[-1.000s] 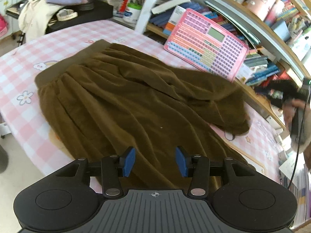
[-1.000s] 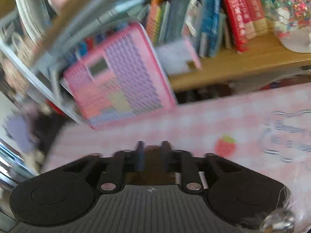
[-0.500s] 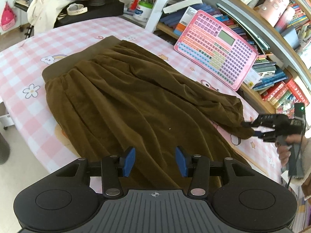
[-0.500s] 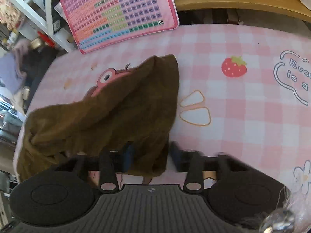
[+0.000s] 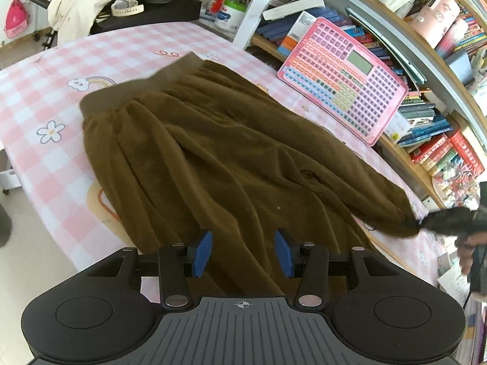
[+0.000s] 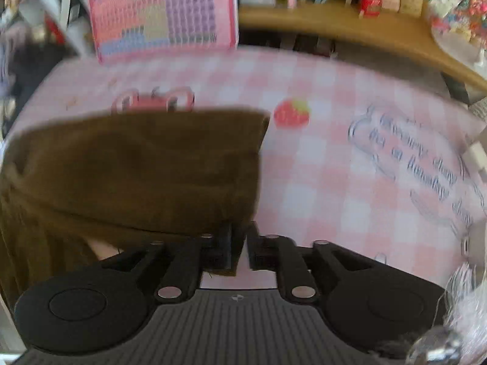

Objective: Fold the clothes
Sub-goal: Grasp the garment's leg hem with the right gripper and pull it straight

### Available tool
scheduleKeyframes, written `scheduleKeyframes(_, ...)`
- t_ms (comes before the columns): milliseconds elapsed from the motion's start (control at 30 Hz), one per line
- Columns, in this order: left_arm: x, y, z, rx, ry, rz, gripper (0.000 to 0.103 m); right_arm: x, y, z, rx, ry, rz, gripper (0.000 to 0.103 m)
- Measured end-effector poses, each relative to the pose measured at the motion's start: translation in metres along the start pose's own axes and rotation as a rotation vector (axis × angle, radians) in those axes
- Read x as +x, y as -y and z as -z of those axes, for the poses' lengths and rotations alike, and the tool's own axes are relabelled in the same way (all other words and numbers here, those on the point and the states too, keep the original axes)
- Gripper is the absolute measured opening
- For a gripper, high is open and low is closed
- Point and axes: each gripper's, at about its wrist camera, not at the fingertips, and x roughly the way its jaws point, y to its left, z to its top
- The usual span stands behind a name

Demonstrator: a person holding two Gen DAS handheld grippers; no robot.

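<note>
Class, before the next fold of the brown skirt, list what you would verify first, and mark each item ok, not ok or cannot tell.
1. Skirt lies on the checked cloth: ok.
2. Waistband flat: ok.
3. Fabric smooth: not ok, wrinkled.
4. Left gripper open above the near hem: ok.
5. Right gripper pinching the skirt corner: cannot tell, blurred.
6. Pink toy keyboard clear of the skirt: ok.

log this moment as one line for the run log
step: spreading brown skirt on checked table | left gripper: open, above hem | right gripper: shut on skirt corner | fold: not begun
</note>
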Motion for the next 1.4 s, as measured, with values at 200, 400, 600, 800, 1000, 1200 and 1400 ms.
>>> scheduleKeyframes(200,0.002,0.001,-0.002,0.012,-0.007,0.000,0.046,-0.019,0.008,-0.026,0.036,0.119,-0.076,0.043)
scheduleKeyframes(400,-0.001,0.005,-0.002,0.037,-0.007,-0.007,0.046,0.020,0.026,-0.069,0.126,0.138,-0.061,0.042)
scheduleKeyframes(600,-0.005,-0.003,0.000,-0.001,-0.001,-0.036,0.046,0.037,0.022,-0.075,0.191,0.106,-0.158,0.003)
scheduleKeyframes(800,0.007,0.003,-0.004,0.016,-0.025,-0.013,0.046,-0.082,-0.025,-0.059,0.069,0.270,-0.775,0.003)
scheduleKeyframes(1000,0.006,0.009,-0.004,0.040,-0.023,-0.004,0.046,-0.109,-0.032,-0.095,0.072,0.426,-0.615,0.003)
scheduleKeyframes(1200,-0.002,0.005,-0.001,0.020,-0.001,-0.024,0.046,-0.014,-0.016,-0.130,0.041,0.283,0.008,0.023)
scheduleKeyframes(1400,0.004,-0.004,0.000,-0.026,-0.016,-0.025,0.046,0.000,0.006,-0.069,0.016,0.133,-0.027,0.030)
